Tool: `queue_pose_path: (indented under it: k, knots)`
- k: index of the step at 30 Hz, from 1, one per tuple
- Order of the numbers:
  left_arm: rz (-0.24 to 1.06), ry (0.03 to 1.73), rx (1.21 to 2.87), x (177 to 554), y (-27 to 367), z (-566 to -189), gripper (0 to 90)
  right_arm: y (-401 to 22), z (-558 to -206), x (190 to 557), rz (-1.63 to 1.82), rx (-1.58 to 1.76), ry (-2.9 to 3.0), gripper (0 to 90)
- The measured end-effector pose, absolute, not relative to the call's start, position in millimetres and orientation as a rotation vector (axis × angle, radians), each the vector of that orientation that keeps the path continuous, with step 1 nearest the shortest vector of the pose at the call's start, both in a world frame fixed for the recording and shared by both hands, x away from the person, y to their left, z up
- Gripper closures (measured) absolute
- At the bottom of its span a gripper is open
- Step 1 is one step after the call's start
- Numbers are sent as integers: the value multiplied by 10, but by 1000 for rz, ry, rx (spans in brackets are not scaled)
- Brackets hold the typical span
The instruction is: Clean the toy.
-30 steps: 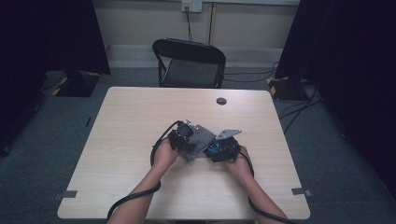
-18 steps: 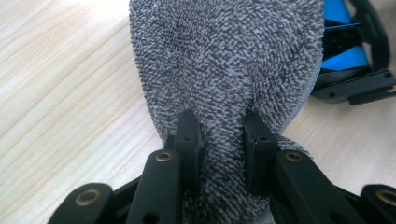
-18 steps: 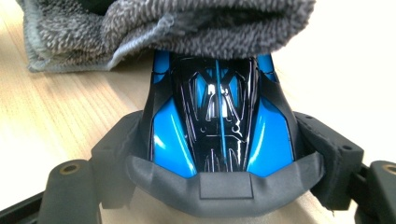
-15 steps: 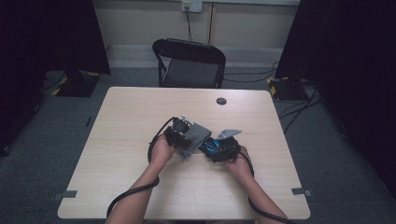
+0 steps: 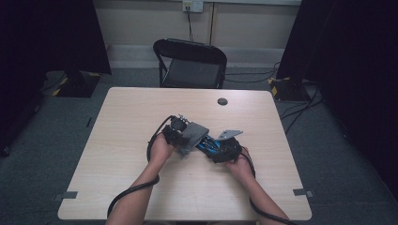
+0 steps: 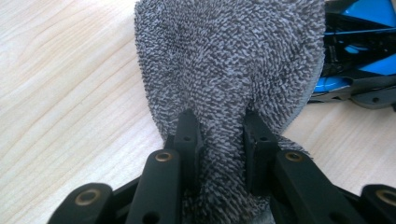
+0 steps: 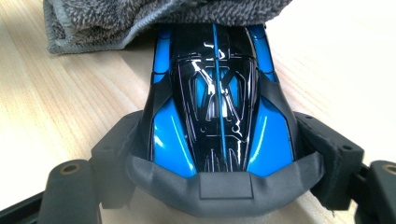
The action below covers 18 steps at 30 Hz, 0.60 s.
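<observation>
A pale wood-grain worktop (image 5: pixel 141 187) is standing on grey carpet in a dim room, with dark curtains hanging at both sides. Beyond the worktop's far edge a black folding chair (image 5: pixel 190 63) is facing it, and behind the chair a cable is dropping from a wall socket (image 5: pixel 193 5). A small dark round disc (image 5: pixel 222 101) is lying near the far edge of the worktop, well apart from the toy car.

Just left of the toy car, the left hand-held gripper (image 5: pixel 180 136) is clenching a grey terry cloth (image 6: pixel 229 65); in the left gripper view its black jaws are pinching a fold of the looped fabric between them. The cloth is draping over one end of the toy car and touching it.

The toy car (image 7: pixel 217 93) is sitting near the middle of the worktop. It is glossy black with bright blue panels, a thin blue stripe running along the middle of its body, and light is glinting off its canopy.

At the car's other end, the right hand-held gripper (image 5: pixel 224 149) is grasping the car's body across its width, its padded jaws pressing on both flanks.
</observation>
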<state>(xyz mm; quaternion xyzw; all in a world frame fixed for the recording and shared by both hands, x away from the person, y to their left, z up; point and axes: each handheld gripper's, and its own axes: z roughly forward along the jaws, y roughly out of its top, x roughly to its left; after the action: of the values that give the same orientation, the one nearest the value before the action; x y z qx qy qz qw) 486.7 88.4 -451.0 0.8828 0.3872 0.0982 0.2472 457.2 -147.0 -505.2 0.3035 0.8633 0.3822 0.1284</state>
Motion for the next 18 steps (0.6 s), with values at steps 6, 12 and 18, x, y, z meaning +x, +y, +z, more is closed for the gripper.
queue_pose_path:
  k: [6, 12, 18]
  knots:
    - [268, 1079, 2398, 4896, 930, -4519, 716, -1470, -5052, 4572, 1112, 882, 2511, 238]
    - [280, 1110, 2391, 4919, 977, -4528, 716, -1470, -5051, 4572, 1111, 883, 2511, 238]
    - [293, 1138, 2370, 4931, 1020, -4556, 716, -1470, -5052, 4572, 1112, 883, 2510, 238]
